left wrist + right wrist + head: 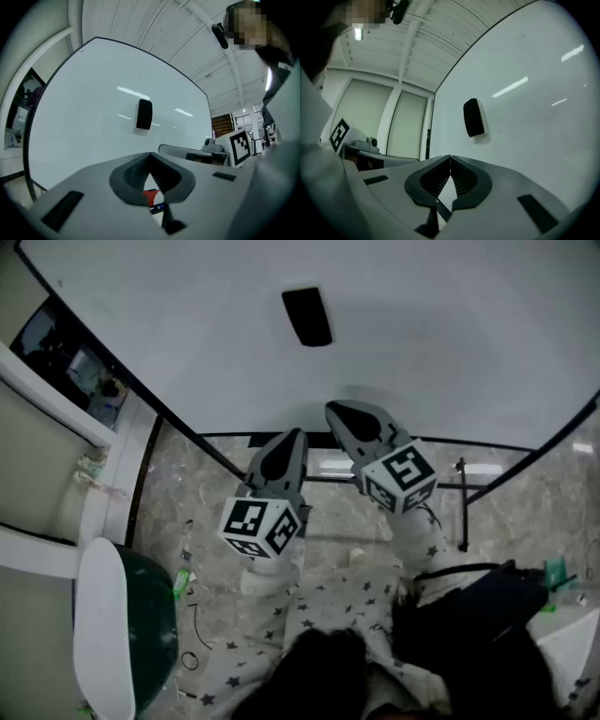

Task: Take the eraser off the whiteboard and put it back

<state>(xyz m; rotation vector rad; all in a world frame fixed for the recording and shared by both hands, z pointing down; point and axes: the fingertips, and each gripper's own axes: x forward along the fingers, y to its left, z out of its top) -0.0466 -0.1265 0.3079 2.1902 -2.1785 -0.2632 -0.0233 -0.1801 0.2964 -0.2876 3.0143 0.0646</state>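
Black eraser (pixel 307 317) is seen untaken on the whiteboard (pixel 169 324), with left gripper (pixel 150 157) and right gripper (pixel 450 159) fingers pressed together, empty, below it.

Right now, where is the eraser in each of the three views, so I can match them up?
Head view: the eraser is at top centre, stuck on the whiteboard.
Left gripper view: the eraser sits near the centre of the picture, on the board.
Right gripper view: the eraser is slightly right of centre, on the board.
Shared landmark: the whiteboard, which fills much of every view.
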